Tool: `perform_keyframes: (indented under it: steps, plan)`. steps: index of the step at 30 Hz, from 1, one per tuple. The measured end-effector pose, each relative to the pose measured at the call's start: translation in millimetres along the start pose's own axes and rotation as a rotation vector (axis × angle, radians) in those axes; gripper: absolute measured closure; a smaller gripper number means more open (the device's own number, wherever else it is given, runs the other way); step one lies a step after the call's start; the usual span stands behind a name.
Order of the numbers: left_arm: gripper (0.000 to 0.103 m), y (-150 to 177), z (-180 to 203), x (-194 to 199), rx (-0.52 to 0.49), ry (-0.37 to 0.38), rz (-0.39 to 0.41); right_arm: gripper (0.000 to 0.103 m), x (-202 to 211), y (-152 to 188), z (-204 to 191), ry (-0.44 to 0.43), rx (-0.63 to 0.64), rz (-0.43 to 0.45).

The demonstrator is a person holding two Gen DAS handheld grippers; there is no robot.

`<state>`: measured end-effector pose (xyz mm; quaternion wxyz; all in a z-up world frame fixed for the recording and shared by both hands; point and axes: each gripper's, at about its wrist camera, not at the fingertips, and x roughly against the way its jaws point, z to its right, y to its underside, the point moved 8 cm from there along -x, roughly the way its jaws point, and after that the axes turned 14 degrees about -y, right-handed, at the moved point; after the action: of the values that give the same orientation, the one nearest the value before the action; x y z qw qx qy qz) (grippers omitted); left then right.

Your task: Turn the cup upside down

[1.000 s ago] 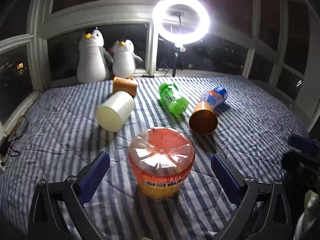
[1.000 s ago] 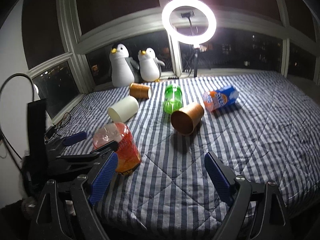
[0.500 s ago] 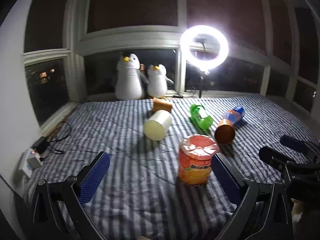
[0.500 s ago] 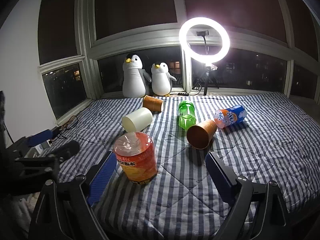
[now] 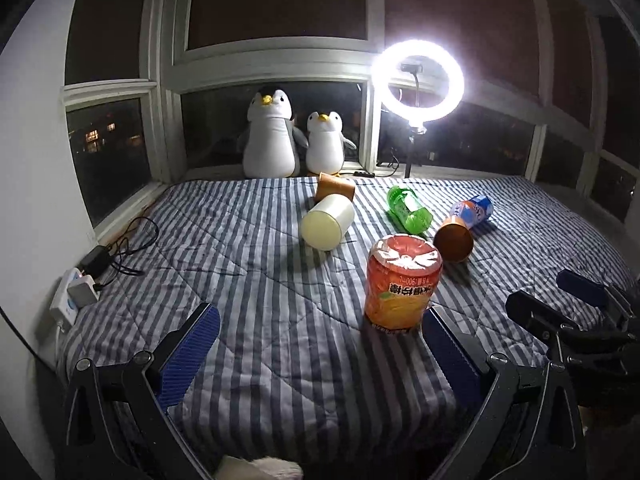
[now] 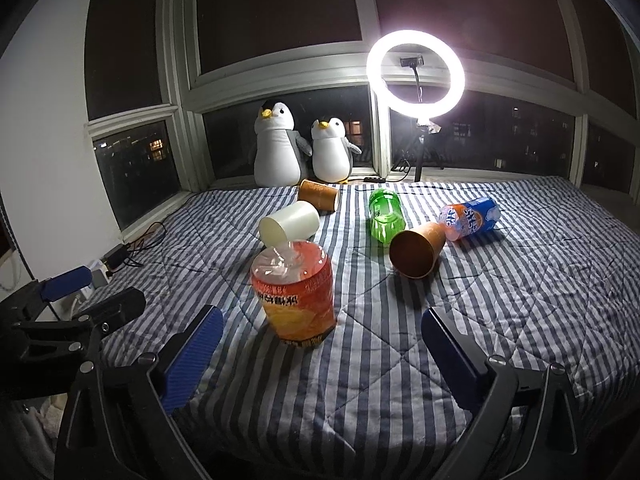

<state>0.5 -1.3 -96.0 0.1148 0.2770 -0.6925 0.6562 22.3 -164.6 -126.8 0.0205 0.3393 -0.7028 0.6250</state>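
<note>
An orange plastic cup (image 5: 402, 284) cut from a bottle stands bottom-up on the striped bed (image 5: 260, 280); it also shows in the right wrist view (image 6: 296, 292). My left gripper (image 5: 320, 348) is open and empty, drawn back near the bed's front edge, with the cup just beyond its right finger. My right gripper (image 6: 320, 346) is open and empty, behind the cup. A brown paper cup (image 6: 416, 250) and a white cup (image 6: 290, 226) lie on their sides farther back.
A second brown cup (image 6: 318, 194), a green bottle piece (image 6: 386, 216) and a blue-orange bottle piece (image 6: 470, 218) lie on the bed. Two plush penguins (image 6: 300, 148) and a ring light (image 6: 416, 68) stand at the window. A power strip with cables (image 5: 80, 284) lies at left.
Both grippers have pulled back and up from the orange cup, which stays standing bottom-up. The left gripper, earlier close around it, is now well clear.
</note>
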Motion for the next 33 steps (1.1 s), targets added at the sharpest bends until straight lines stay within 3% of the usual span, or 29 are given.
perform_keyframes:
  steps: [11,33]
  plan:
    - [0.001,-7.6,-3.1,14.7,0.016,-0.016,0.050,0.005,14.3,-3.8,-4.2,0.033,0.021,0.042]
    - [0.001,-9.3,-9.6,11.1,0.026,-0.030,0.050,0.005,15.4,-5.6,-0.8,0.045,0.028,0.054]
